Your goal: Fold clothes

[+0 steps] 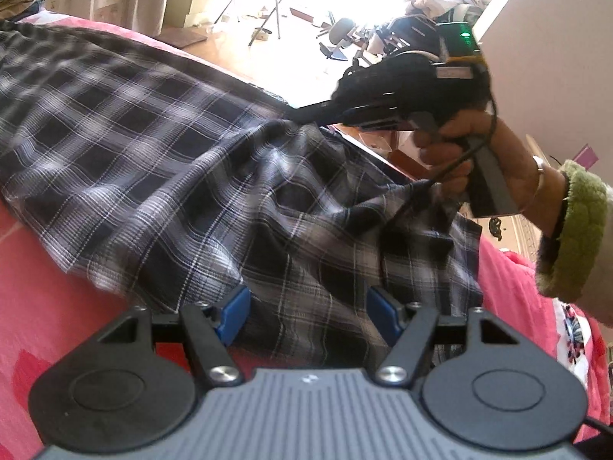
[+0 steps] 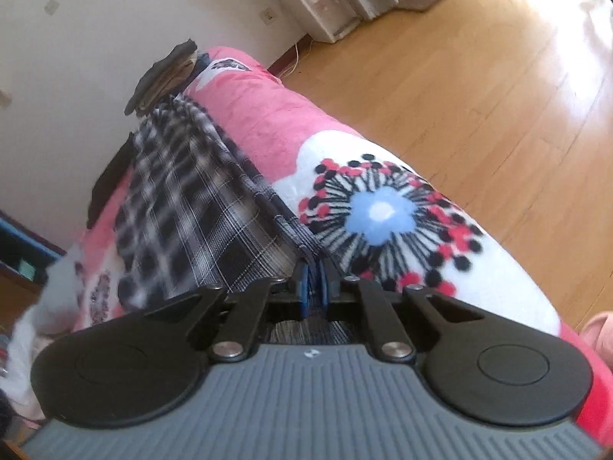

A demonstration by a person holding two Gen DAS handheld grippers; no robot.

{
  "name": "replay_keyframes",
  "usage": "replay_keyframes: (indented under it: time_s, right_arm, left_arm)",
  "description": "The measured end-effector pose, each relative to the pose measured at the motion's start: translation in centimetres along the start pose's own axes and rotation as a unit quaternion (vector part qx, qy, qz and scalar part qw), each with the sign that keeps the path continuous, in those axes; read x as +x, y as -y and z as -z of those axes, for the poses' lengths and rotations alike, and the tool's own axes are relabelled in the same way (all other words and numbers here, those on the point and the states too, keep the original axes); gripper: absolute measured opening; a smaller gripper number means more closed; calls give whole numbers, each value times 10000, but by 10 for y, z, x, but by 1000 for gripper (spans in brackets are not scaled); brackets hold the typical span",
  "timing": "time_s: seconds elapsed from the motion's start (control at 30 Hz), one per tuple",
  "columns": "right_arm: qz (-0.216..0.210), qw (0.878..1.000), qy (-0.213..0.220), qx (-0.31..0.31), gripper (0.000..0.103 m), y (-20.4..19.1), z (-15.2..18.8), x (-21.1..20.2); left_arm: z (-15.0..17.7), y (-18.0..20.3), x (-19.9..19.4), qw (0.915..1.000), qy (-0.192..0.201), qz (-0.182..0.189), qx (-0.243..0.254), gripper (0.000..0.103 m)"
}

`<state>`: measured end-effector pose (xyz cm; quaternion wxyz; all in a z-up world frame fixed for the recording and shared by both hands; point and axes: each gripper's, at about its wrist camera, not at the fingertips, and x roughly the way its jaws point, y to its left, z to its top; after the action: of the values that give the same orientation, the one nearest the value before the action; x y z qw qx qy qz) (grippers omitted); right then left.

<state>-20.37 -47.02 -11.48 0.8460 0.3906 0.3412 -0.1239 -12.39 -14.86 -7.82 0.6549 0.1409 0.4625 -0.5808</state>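
From the left wrist, we see our left tongs [image 1: 306, 316] spread over the plaid shirt [image 1: 161, 161] on the pink bed [image 1: 42, 326]; our right hand [image 1: 471, 153] lifts its edge.

From the right wrist, our right tongs [image 2: 313, 281] pinch the plaid shirt [image 2: 184, 207], stretching lengthwise away.

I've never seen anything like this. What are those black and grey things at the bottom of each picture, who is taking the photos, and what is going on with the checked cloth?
No robot here: a person holds a hand tool with two fingers in each hand, and a camera on each tool looks forward along them. One picture is from the left gripper; its blue-padded fingers stand apart, gripping nothing. It also shows the person's hand holding the other tool. The other picture is from the right gripper, whose fingers are shut on an edge of the plaid shirt. The shirt lies spread on a pink flowered blanket, ready for folding.
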Motion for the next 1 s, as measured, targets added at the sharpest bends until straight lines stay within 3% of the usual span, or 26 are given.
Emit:
replay_keyframes:
  time_s: [0.17,0.33,0.47,0.6,0.7,0.87,0.97,1.0]
  right_arm:
    - [227,9997,100,-2,10,13,24,-59]
    - [496,9985,226,-52,26,27,51,-124]
    - [714,9971,262,82,33,39,76,-167]
    - [597,9947,195,809,40,57,105,-169]
    - [521,9929,110,1061,40,63,116,-158]
    - [453,9910,145,1254,41,68,115,-151]
    - [384,9896,209,1374,41,70,115,-156]
    - [361,9890,230,1414,41,70,115,-158]
  left_arm:
    - [2,4,-7,9999,-26,106,134,68]
    - [2,9,-6,9994,-70,169,286,68]
    - [0,12,1,9994,-118,134,292,68]
    - [-3,17,6,9992,-153,145,330,68]
    - [-5,26,3,9989,-114,184,424,66]
    - [-3,63,-14,9894,157,710,1260,64]
    - [0,84,-6,9817,-66,1037,1593,46]
    - [2,89,-1,9797,-179,1134,1642,44]
